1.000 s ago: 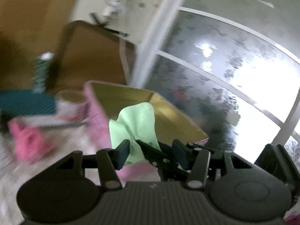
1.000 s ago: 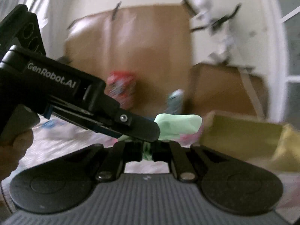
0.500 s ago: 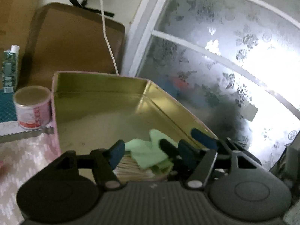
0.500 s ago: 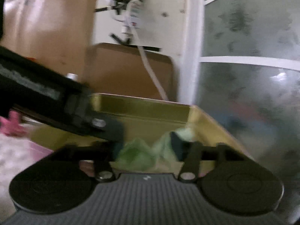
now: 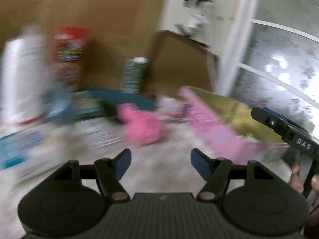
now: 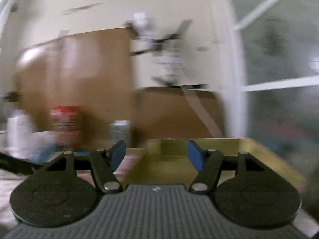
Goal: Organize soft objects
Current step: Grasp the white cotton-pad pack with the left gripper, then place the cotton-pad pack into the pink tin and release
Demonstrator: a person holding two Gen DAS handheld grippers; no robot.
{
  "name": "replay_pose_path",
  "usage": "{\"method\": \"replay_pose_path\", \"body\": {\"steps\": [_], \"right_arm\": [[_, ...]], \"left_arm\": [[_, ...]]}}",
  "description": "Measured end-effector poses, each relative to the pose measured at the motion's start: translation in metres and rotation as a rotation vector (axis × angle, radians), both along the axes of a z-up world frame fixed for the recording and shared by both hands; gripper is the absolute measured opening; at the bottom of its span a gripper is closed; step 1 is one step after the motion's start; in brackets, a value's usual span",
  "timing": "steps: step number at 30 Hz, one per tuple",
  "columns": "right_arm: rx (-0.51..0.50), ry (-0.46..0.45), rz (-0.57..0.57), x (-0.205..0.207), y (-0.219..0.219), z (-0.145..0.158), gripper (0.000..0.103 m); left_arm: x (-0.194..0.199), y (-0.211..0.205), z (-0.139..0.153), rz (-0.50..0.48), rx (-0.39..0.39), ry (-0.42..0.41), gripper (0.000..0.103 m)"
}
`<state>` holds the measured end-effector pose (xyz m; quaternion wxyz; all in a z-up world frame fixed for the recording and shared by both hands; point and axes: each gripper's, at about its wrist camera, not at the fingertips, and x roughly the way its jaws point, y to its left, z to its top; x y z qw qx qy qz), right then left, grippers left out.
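Note:
Both views are motion-blurred. My left gripper [image 5: 160,161] is open and empty above the pale patterned tabletop. A pink soft toy [image 5: 141,125] lies just beyond it. To the right stands the pink tin box [image 5: 219,133] with its gold inside, where a bit of light green cloth [image 5: 249,137] shows. A hand [image 5: 297,177] holds the other gripper's black body [image 5: 287,131] over that box. My right gripper [image 6: 155,155] is open with nothing between its blue pads [image 6: 194,157], over the box's near left corner [image 6: 199,139]. The cloth is hidden in the right wrist view.
A white bottle [image 5: 22,83], a red-topped jar [image 5: 69,53], a striped can [image 5: 133,75] and a small tin [image 5: 169,107] stand at the back by a teal mat [image 5: 119,99]. Cardboard [image 5: 179,63] leans on the wall. A frosted glass door [image 5: 279,69] is to the right.
Both grippers held the green cloth a second ago; they opened and left it in the box. The left gripper has swung left, out of the box, toward the pink toy.

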<state>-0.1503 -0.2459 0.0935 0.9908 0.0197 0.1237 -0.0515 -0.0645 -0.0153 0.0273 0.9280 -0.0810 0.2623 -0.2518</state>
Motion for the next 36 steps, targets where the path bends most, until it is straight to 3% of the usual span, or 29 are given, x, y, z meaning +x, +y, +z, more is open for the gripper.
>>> {"method": "replay_pose_path", "body": {"steps": [2, 8, 12, 13, 17, 19, 22, 24, 32, 36], "right_arm": [[0.028, 0.065, 0.131, 0.02, 0.026, -0.007, 0.067], [0.155, 0.303, 0.44, 0.089, 0.103, -0.032, 0.065], [0.173, 0.369, 0.561, 0.122, 0.146, -0.038, 0.066], [0.155, 0.379, 0.575, 0.131, 0.156, -0.039, 0.067], [0.124, 0.441, 0.61, 0.162, 0.184, -0.051, 0.086], [0.099, 0.47, 0.621, 0.171, 0.191, -0.058, 0.086], [0.107, 0.503, 0.65, 0.181, 0.199, -0.066, 0.086], [0.126, 0.524, 0.669, 0.179, 0.199, -0.069, 0.084], [0.036, 0.457, 0.622, 0.104, 0.166, -0.055, 0.081], [0.052, 0.452, 0.533, 0.062, 0.138, -0.058, 0.08]], "left_arm": [[-0.011, 0.038, -0.004, 0.082, -0.003, 0.003, 0.067], [-0.015, 0.137, -0.001, 0.342, -0.13, 0.035, 0.067], [0.004, 0.176, -0.007, 0.389, -0.241, 0.124, 0.067], [0.01, 0.183, -0.011, 0.383, -0.267, 0.148, 0.067], [0.036, 0.185, -0.022, 0.345, -0.347, 0.233, 0.067], [0.042, 0.179, -0.026, 0.335, -0.353, 0.245, 0.067], [0.048, 0.168, -0.03, 0.307, -0.351, 0.278, 0.056], [0.043, 0.157, -0.03, 0.291, -0.322, 0.277, 0.056], [0.008, 0.092, -0.029, 0.067, -0.222, 0.294, 0.058], [-0.005, 0.036, -0.02, -0.075, -0.121, 0.268, 0.061]]}}
